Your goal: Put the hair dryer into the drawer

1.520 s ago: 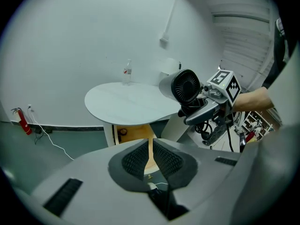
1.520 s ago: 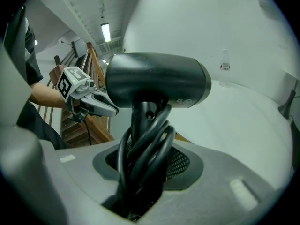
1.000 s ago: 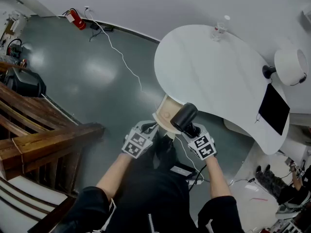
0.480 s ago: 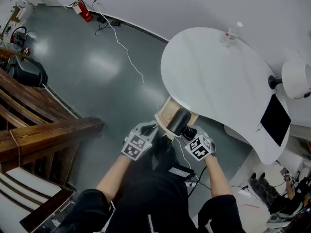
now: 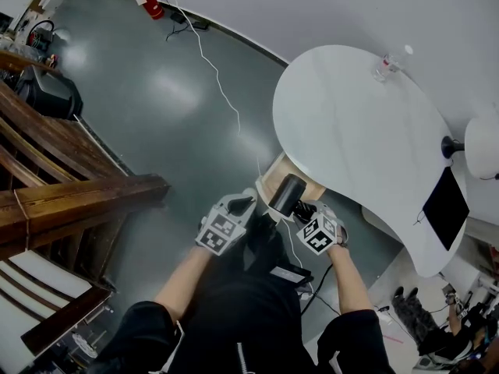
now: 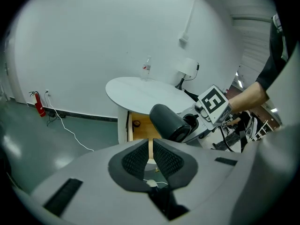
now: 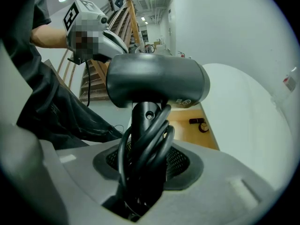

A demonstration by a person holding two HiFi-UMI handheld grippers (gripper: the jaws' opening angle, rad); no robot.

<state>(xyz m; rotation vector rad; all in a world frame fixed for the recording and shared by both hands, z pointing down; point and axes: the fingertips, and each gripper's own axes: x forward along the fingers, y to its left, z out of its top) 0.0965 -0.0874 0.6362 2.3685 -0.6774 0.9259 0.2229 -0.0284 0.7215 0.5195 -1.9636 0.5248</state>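
A black hair dryer (image 5: 287, 195) (image 7: 157, 86) has its handle, wrapped in its cord, clamped in my right gripper (image 5: 301, 210) (image 7: 147, 161). Its barrel hangs over the open wooden drawer (image 5: 272, 179) (image 7: 206, 135) under the white table (image 5: 359, 123). A small dark object (image 7: 199, 124) lies inside the drawer. My left gripper (image 5: 248, 202) (image 6: 151, 151) is just left of the dryer (image 6: 168, 122). Its pads stand almost together with nothing between them, and it points toward the drawer (image 6: 140, 128).
A bottle (image 5: 386, 67), a white lamp (image 5: 482, 148) and a black tablet (image 5: 446, 209) sit on the table. A white cable (image 5: 222, 92) runs across the grey floor from a fire extinguisher (image 5: 152, 2). A wooden stair rail (image 5: 70, 201) stands left. A power strip (image 5: 288, 275) lies by my feet.
My right gripper has sunk with the hair dryer and rolled it, bringing the barrel lower over the drawer. The left gripper has shifted only slightly.
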